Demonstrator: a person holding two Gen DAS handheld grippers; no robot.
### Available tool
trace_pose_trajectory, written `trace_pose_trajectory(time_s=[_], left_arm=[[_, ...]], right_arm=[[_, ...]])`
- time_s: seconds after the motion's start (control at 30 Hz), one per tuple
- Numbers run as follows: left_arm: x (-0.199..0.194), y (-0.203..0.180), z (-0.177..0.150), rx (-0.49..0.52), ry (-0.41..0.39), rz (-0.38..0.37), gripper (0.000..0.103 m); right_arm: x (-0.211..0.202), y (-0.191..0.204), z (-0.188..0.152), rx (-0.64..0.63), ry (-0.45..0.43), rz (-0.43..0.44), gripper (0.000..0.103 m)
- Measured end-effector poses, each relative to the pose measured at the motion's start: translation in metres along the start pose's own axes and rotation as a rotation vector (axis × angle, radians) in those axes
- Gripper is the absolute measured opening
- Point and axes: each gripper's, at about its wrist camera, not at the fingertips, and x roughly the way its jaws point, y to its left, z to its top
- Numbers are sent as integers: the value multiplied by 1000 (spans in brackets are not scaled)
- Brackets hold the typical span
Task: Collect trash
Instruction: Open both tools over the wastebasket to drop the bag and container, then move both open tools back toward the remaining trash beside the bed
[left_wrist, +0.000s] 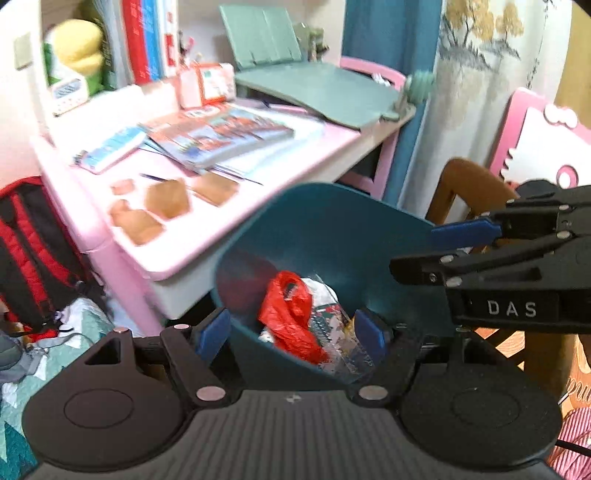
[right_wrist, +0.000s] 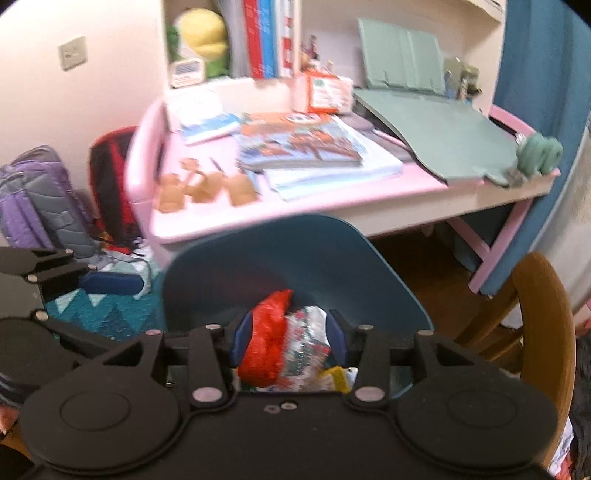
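Both tongs gape: left (left_wrist: 291, 332) astride bin rim (left_wrist: 236, 354); right (right_wrist: 291, 341) empty.

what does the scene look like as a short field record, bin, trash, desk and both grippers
bin: teal plastic trash bin, in front of the desk, tilted toward the cameras
in bin: red plastic bag, clear printed wrappers
desk: pink desk with brown paper scraps, stack of colourful books
left gripper: open, at bin's near rim
right gripper: open, over the trash, holding nothing clear
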Motion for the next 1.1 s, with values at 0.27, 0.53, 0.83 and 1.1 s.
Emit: trace_pose_trajectory(time_s=[0.27,0.53,0.83,1.1], left_arm=[[-63,38,-24,-57,-66,33,77],[-122,96,-68,-144,-97,152,78],[-186,175,-138,-270,-104,285,78],[-227,245,-214,-415,-96,396,84]], right_arm=[[-39,52,5,-88,-76,55,45],[-56,121,10,-166,-126,172,46],[-40,227,2,-293,-100,368,48],[-18,331,-21,-427,-29,543,49]])
